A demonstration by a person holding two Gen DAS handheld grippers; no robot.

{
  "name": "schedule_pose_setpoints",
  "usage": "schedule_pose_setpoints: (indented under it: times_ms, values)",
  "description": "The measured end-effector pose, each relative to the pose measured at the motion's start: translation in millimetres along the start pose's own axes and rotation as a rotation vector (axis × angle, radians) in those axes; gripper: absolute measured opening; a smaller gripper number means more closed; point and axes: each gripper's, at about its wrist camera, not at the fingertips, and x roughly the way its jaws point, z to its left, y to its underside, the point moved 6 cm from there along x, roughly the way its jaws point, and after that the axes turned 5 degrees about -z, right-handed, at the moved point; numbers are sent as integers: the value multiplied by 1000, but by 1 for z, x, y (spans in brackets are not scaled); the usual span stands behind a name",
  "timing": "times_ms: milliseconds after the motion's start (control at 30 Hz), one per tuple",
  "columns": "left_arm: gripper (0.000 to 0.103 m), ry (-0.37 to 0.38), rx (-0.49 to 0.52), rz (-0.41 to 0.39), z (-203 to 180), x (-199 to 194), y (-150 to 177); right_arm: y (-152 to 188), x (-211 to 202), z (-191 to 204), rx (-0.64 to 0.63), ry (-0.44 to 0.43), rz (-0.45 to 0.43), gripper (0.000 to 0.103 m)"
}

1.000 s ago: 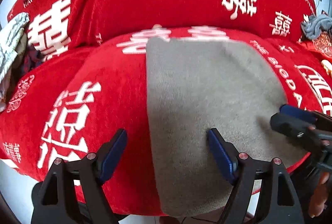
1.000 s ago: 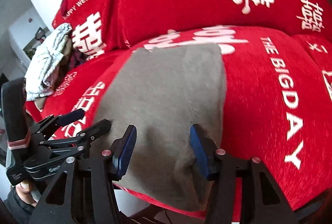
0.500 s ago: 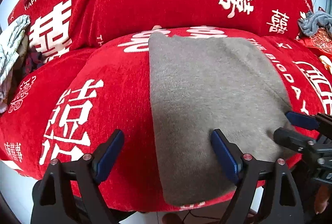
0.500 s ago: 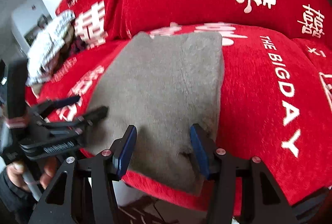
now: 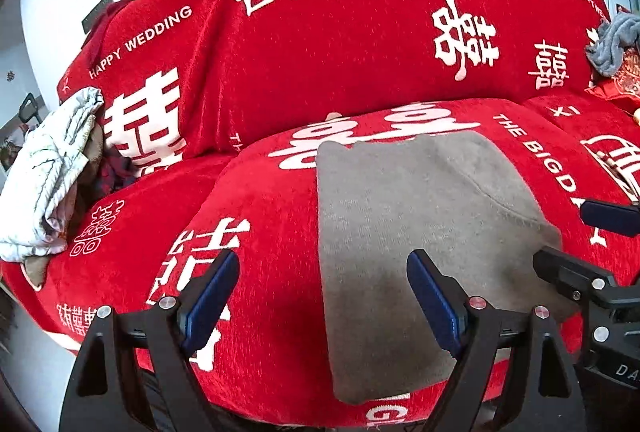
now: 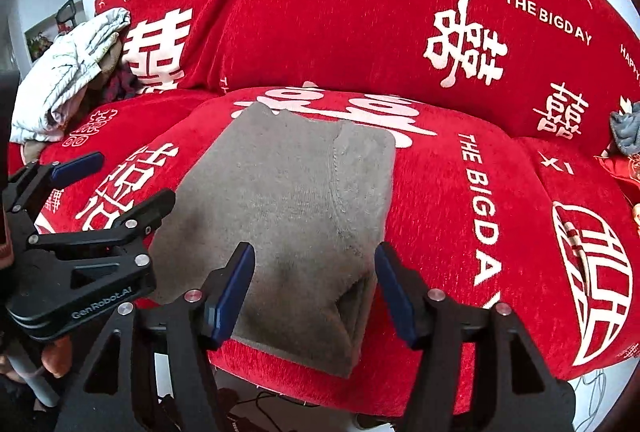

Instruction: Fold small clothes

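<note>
Red wedding-print sofa cover (image 5: 280,43) fills both views, white characters and "HAPPY WEDDING" text all over it. Grey knit garment (image 5: 404,232) lies flat on the seat cushion, centre to lower right of the left wrist frame, near edge hanging a little over the cushion front. In the right wrist view it sits centre frame (image 6: 288,199), already a rough rectangle with a seam line running down its right third and a doubled layer showing at the lower right corner.

Left gripper (image 5: 322,296): fingers spread wide, holding nothing, straddling the garment's left edge near the front. Right gripper (image 6: 314,288): fingers also spread, empty, bracketing the near right corner.

Handling, my read: light, soft, floppy knit, no stiffness, so it will sag between grips. The plush cover looks grabby, so dragging should bunch it; I'd lift instead. I'd pinch the two near corners through all layers, especially the doubled right one, or the layers could shear apart.

White crumpled cloth (image 5: 48,175) sits at the left of frame, grey rag (image 5: 612,43) at the upper right, both well apart from the work.
</note>
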Motion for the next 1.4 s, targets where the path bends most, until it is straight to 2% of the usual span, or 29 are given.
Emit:
schedule_pose_setpoints:
  times_ms: [200,333,467,567,1100,1400]
  values:
    - [87,4,-59,3,10,0,-2,2,1,-4,11,21,19,67]
    - [87,20,-59,-6,6,-6,-2,2,-1,-2,4,21,18,67]
    - [87,3,-55,-27,5,-12,-5,2,-4,4,-19,24,12,67]
    - [87,5,-40,-9,3,-12,-5,2,-5,5,-28,27,11,66]
    - [87,-13,-10,-14,-1,-15,-4,2,-5,7,-34,25,10,66]
    - [87,-9,-23,-6,2,-14,-2,2,-6,12,-44,30,12,66]
